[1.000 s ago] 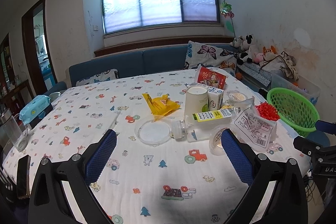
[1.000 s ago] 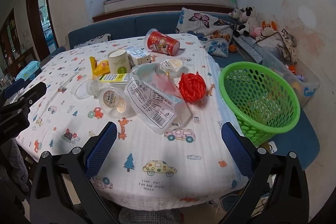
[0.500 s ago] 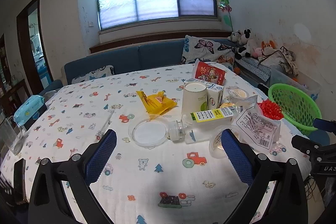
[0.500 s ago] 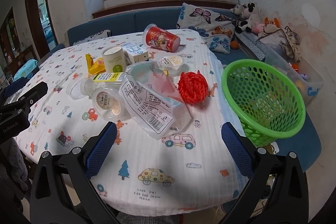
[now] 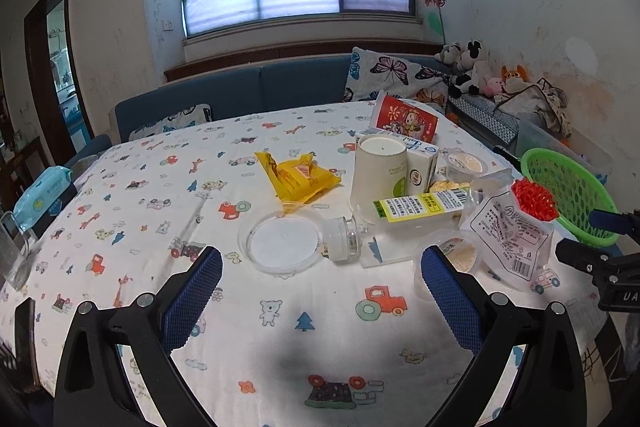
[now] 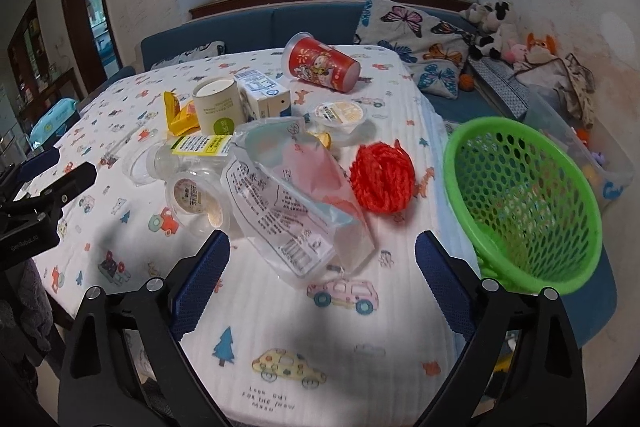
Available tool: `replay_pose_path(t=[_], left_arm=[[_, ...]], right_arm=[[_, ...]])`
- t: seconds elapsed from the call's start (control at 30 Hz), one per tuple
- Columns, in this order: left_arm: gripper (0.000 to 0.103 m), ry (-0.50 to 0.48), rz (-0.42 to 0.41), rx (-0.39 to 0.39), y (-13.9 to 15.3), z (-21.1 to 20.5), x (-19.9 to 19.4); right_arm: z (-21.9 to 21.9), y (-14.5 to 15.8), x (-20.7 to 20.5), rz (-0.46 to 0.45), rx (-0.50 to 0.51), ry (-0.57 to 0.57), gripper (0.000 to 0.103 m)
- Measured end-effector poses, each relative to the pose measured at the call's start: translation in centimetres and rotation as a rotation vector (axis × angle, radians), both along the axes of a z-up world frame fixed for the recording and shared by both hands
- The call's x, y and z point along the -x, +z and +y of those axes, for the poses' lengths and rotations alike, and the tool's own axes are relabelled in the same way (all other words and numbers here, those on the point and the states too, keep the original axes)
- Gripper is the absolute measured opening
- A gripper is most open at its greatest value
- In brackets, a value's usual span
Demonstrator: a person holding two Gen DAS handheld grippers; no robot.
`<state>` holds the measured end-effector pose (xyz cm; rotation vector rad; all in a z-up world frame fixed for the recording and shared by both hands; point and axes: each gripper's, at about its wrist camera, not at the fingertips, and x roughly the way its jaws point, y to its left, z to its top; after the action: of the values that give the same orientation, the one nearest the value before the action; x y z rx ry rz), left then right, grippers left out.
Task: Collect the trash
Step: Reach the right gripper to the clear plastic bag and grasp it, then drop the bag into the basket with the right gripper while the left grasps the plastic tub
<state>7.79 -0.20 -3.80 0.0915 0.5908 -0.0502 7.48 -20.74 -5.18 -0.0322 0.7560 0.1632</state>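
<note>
Right gripper, bottom of its frame: jaws closing, nothing between them, pads clear of the clear printed plastic pouch just beyond. Left gripper: jaws spread, empty, above the cartoon-print tablecloth. Mid-frame: red yarn-like ball, clear plastic bottle with yellow label, white paper cup. Far: red printed cup on its side. Green perforated plastic basket at right, beside the table edge.

White worktop cloth printed with small cars, trees and animals. Bright green perforated basket. Red ball of yarn. Red cartoon-printed cup. Yellow wrapper. Clear bag with black print. Blue-padded black fingers. Butterfly-patterned pillow.
</note>
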Motion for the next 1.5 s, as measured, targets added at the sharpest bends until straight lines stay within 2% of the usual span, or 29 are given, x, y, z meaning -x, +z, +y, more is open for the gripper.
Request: replay_pose_path(t=[0.57,0.67,0.9,1.1,1.17,1.23,1.5], left_arm=[[0.097,-0.115,0.051,0.014,-1.9,-0.7,-1.5],[0.097,-0.153,0.061,0.005,-2.3,-1.3,-1.6],[0.097,-0.242,0.101,0.042,-3.1,-2.5,-2.7],[0.095,-0.297,0.13,0.026,-3.9,-4.0,-3.8],[0.09,-0.318,0.134,0.012,-4.2,-4.6,-4.1],[0.076,-0.322,0.154,0.005,-4.5,-4.9,-4.7],[0.053,-0.357,0.208,0.054,-5.6,-5.0,-6.1]], right_arm=[[1.9,-0.3,-6.4,0.054,0.01,0.238,0.084],[2.1,-0.7,-7.2,0.062,0.011,0.261,0.081],[2.0,-1.2,-8.3,0.08,0.004,0.288,0.081],[2.2,-1.6,-8.3,0.087,0.012,0.299,0.067],[2.1,-1.5,-8.1,0.08,0.001,0.295,0.063],[1.8,-1.3,-7.9,0.075,-0.013,0.291,0.059],[1.3,-0.5,-6.6,0.047,-0.051,0.282,0.056]])
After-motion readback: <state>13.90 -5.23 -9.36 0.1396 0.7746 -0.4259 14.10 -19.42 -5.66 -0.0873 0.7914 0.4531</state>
